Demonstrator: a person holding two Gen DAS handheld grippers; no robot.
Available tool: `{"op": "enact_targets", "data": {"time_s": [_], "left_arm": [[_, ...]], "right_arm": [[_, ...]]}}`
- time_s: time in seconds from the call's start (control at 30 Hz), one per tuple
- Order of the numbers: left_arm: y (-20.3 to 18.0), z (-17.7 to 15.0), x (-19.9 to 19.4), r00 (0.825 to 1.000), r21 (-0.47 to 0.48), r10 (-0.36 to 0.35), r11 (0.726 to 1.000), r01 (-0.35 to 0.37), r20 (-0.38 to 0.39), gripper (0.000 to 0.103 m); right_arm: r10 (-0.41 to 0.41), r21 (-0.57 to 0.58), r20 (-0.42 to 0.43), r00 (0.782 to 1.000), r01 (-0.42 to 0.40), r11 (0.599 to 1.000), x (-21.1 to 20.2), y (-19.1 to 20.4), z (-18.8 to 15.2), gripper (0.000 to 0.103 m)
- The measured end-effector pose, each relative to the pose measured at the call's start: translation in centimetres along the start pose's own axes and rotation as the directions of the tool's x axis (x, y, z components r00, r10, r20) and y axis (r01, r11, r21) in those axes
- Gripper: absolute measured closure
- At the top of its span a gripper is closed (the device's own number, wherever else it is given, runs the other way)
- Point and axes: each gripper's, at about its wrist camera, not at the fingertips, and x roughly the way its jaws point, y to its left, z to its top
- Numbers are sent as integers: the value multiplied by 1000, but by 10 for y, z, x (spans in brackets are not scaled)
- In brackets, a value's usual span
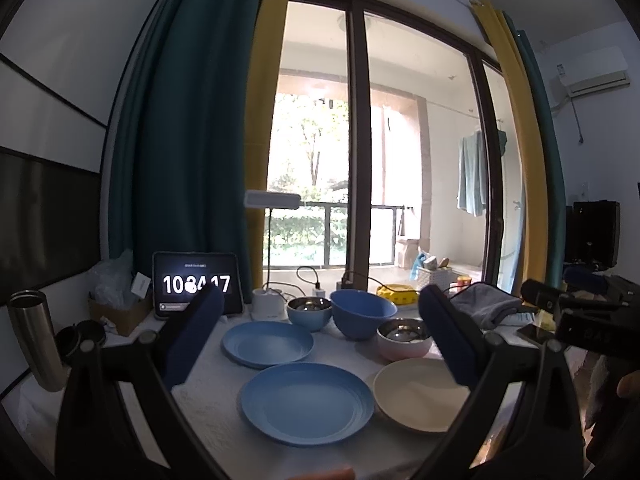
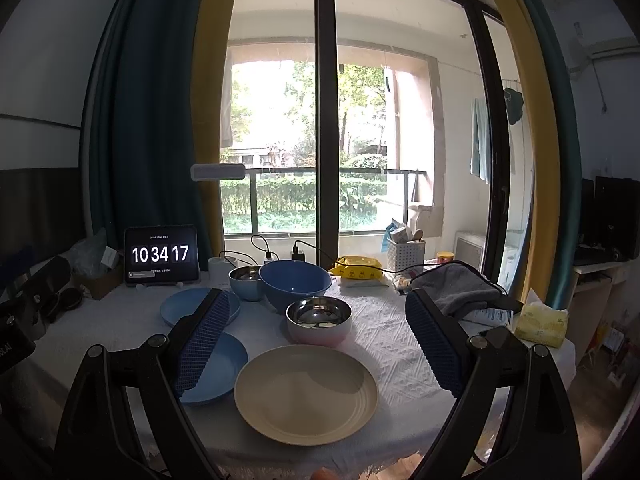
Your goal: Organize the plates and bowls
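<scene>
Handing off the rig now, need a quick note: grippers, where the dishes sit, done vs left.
Left gripper: open, empty, above the table.
Right gripper: open, empty, over the cream plate.
Two blue plates lie separately on the left. Behind them: small blue bowl, big blue bowl, pink steel-lined bowl, all apart.
Done: nothing stacked yet.
Left: stack the three plates, nest the bowls.

front: bare table (image 2: 392, 344) right of cream plate (image 2: 306, 394)
back: bowls (image 2: 295, 283) crowd together
right: grey cloth (image 2: 456, 286) blocks
</scene>
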Motion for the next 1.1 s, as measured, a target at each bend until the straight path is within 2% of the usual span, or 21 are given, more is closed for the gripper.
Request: {"op": "enact_targets", "data": {"time_s": [1.1], "left_arm": [[-7, -3, 1, 1000, 6, -17, 1000, 18, -11, 4]], "right_arm": [[5, 3, -10, 1000, -5, 1000, 0, 0, -1, 11]]}}
